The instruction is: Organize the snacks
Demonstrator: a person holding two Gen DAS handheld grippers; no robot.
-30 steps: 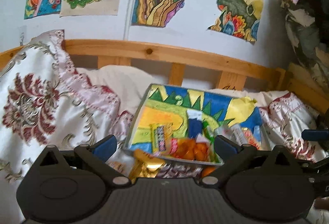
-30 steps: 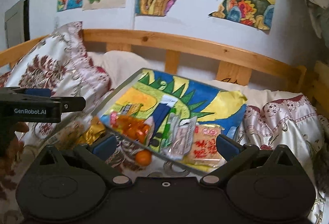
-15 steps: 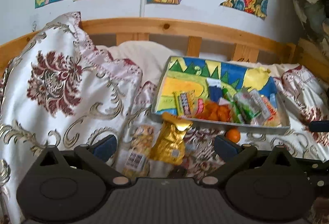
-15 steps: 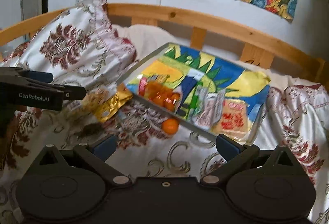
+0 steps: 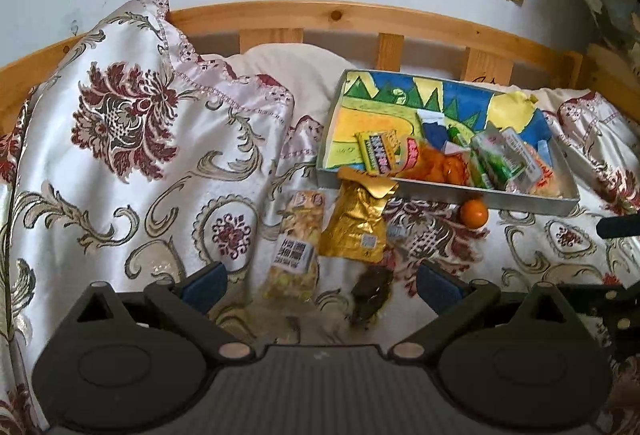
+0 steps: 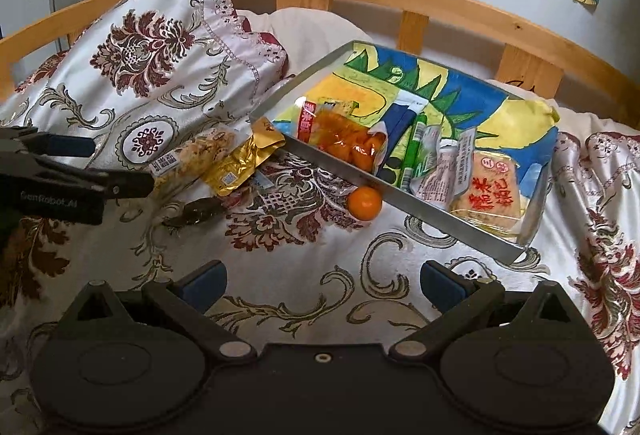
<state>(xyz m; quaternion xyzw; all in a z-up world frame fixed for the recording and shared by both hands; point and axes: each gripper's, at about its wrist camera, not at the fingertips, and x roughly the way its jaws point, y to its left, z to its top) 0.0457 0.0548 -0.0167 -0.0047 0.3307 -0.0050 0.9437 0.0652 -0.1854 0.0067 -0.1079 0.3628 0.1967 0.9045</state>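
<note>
Tray point(image 6: 404, 201): shallow grey box on the bed, already holding several packets, its near wall facing the grippers.
Loose snacks: a gold foil pouch point(image 5: 358, 225) leans on the tray's front wall; a clear biscuit packet point(image 5: 296, 251) lies just beside it; a small dark wrapped piece point(image 5: 370, 295) sits nearer; a mandarin point(image 6: 364, 203) touches the tray wall.
Left gripper point(image 5: 320, 283): jaws spread, empty, over the biscuit packet and dark piece.
Right gripper point(image 6: 322, 281): jaws spread, empty, short of the mandarin.
Handling: the packets look light, crinkly and slippery; pinch a sealed end rather than the crushable middle. The mandarin is round, likely to roll on the soft bedspread point(image 6: 280, 275); grip across its middle, gently.
</note>
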